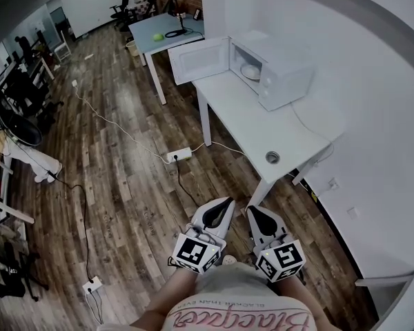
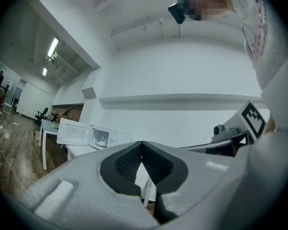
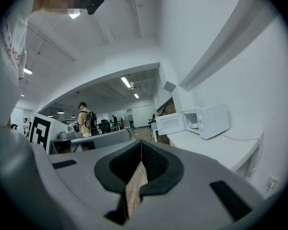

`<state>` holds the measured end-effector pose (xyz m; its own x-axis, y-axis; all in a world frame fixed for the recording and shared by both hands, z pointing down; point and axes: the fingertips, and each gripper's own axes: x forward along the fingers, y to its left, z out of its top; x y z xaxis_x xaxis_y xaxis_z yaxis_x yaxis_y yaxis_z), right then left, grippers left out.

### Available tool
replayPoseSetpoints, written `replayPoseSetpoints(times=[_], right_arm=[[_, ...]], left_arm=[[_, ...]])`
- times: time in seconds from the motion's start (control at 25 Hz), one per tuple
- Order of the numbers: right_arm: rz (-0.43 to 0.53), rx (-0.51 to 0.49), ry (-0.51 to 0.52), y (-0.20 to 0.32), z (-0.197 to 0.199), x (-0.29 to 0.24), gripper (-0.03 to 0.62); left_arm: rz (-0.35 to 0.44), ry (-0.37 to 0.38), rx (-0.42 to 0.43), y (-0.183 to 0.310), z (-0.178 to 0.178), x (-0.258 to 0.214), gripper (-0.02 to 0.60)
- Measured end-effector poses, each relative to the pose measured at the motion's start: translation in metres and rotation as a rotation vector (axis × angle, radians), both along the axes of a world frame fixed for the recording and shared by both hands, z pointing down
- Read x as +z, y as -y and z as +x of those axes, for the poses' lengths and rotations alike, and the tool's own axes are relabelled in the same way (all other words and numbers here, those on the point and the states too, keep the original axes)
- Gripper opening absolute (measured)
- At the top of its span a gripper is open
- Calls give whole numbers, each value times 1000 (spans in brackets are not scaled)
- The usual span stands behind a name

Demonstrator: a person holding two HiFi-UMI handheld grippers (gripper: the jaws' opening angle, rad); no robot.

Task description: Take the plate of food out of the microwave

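Observation:
A white microwave (image 1: 279, 71) stands at the far end of a white table (image 1: 262, 126) with its door (image 1: 199, 59) swung open to the left. Inside it lies a white plate (image 1: 250, 71). The microwave (image 2: 97, 136) and plate (image 2: 102, 143) are small and far off in the left gripper view. The microwave (image 3: 212, 120) also shows in the right gripper view, mid right. My left gripper (image 1: 228, 203) and right gripper (image 1: 252, 211) hang side by side near the person's body, well short of the table. Both are shut and hold nothing.
A power strip (image 1: 179, 154) with trailing cables lies on the wood floor in front of the table. A cable hole (image 1: 272, 157) sits in the table's near part. A second table (image 1: 167, 29) bears a green ball (image 1: 158, 37). A person (image 3: 86, 121) stands far off.

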<state>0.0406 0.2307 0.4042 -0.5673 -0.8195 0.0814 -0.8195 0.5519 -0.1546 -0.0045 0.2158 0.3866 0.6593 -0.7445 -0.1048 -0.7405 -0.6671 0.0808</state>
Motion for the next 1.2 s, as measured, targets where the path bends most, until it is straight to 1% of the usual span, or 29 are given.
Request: replayPoseSetpoints(times=[0.24, 0.68, 1.0, 1.2], right_arm=[[14, -20, 11, 12, 9, 0, 12], [39, -48, 22, 31, 7, 1, 12], [51, -22, 20, 59, 3, 0, 12], [69, 16, 29, 85, -9, -5, 12]], left_arm=[[-5, 17, -13, 9, 11, 6, 5], [6, 41, -15, 30, 12, 12, 5], [19, 41, 9, 58, 6, 13, 5], [28, 48, 51, 81, -5, 12, 5]])
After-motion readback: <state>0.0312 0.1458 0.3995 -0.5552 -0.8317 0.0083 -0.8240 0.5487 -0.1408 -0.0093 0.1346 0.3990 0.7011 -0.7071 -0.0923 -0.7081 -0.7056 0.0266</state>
